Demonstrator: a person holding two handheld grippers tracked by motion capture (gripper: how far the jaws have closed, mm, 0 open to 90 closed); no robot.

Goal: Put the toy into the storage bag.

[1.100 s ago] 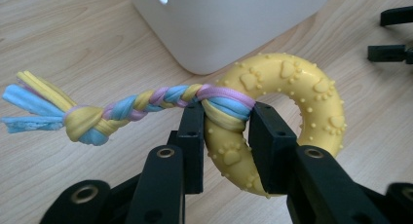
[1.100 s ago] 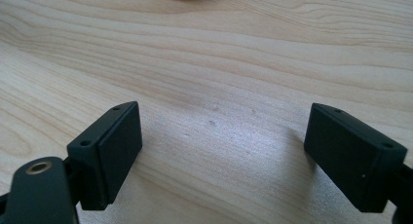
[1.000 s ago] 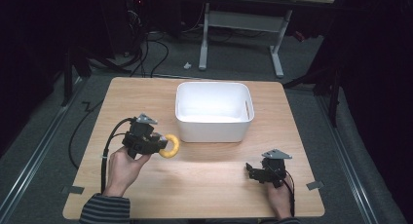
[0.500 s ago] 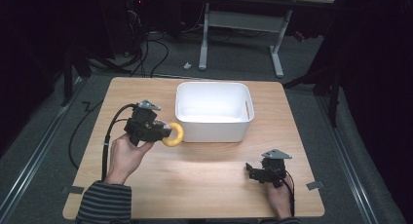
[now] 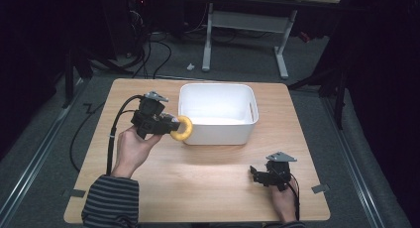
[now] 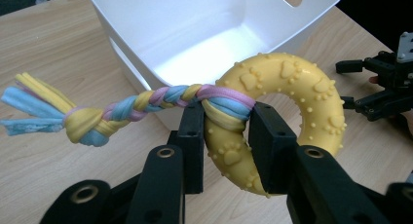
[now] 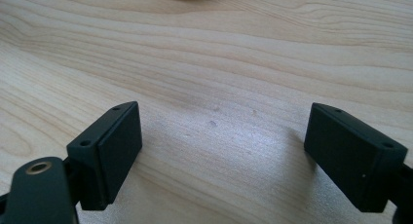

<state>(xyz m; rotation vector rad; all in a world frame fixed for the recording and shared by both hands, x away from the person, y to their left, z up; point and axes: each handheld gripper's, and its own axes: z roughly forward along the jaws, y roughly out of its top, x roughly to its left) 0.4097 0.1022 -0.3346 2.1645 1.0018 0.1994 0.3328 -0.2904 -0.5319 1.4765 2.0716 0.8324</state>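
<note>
The left hand-held gripper (image 5: 166, 125) is pinching a yellow ring toy (image 6: 272, 112), its jaws pressed on the ring where a braided rope (image 6: 122, 109) of pink, blue and yellow strands is tied on. The toy hangs in the air just beside the near left corner of the white bin (image 5: 218, 114), close to its rim but not over the opening; the rope trails sideways, away from the bin. The bin looks empty inside. The right hand-held gripper (image 5: 262, 176) rests on the counter (image 5: 198, 188) well apart from the bin, toward its near right, with its jaws spread and nothing between them.

The step in hand looks like carrying the toy to the bin. The next move calls for bringing the ring over the rim, above the bin's floor, with the rope's tail inside the wall too, and only then spreading the jaws.
</note>
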